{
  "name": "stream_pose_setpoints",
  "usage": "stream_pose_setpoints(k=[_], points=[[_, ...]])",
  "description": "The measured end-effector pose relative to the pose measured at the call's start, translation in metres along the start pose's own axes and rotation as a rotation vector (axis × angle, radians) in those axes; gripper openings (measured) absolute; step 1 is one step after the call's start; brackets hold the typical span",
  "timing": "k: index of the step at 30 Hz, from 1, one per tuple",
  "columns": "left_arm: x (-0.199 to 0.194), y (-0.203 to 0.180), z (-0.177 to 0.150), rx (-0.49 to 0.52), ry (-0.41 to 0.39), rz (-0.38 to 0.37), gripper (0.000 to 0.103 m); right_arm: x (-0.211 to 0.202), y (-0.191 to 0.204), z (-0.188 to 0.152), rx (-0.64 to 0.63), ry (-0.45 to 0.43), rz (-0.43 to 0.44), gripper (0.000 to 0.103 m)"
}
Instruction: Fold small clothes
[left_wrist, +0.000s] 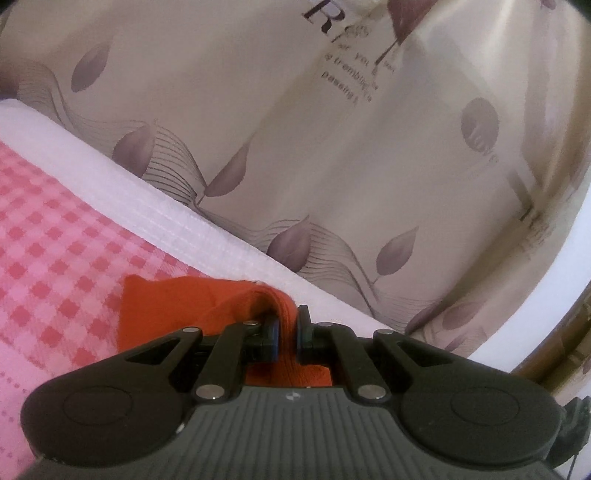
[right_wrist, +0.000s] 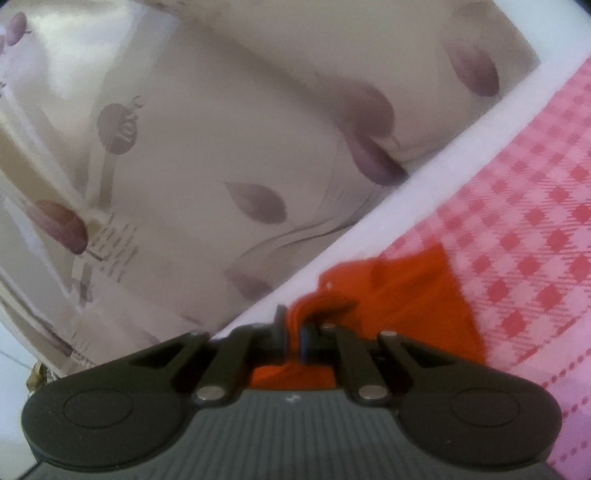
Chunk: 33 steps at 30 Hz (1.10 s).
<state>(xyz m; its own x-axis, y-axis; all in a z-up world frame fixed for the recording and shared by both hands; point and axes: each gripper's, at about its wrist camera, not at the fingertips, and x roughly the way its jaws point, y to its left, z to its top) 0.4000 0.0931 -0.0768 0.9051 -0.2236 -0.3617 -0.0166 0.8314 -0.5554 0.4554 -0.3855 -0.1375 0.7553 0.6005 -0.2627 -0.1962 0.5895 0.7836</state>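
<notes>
left wrist view: the left gripper (left_wrist: 287, 328) is clamped on a bunched fold of the orange garment (left_wrist: 166, 314), which trails from the jaws to the left and lies on the pink checked cloth (left_wrist: 55, 236), just short of that cloth's white border (left_wrist: 155, 206). beyond the border hangs a leaf-printed curtain (left_wrist: 332, 147).

right wrist view: the right gripper (right_wrist: 291, 328) is likewise closed on a pinch of the orange garment (right_wrist: 417, 295), which here spreads to the right of the jaws over the pink checked cloth (right_wrist: 517, 240), its far edge near the white border (right_wrist: 406, 192). judged from both views, the held edge runs along the border between the two grippers, so neither is nearer. the garment's near part is hidden beneath each gripper body; its full shape cannot be made out, and this view is blurred.
</notes>
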Motion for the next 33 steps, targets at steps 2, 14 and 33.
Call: stream_pose_setpoints(k=[2,14,33], points=[[0.008,0.003,0.001,-0.009,0.009,-0.006,0.010,0.003,-0.003,0.001,0.004,-0.005,-0.013,0.006],[0.006,0.025,0.002,-0.103,-0.197,0.140,0.103,0.023,-0.014,-0.004,-0.040,-0.048,-0.146,0.011],[-0.036,0.025,-0.024,0.146,-0.101,0.288,0.102,0.024,0.033,-0.042,-0.402,0.071,-0.282,0.014]])
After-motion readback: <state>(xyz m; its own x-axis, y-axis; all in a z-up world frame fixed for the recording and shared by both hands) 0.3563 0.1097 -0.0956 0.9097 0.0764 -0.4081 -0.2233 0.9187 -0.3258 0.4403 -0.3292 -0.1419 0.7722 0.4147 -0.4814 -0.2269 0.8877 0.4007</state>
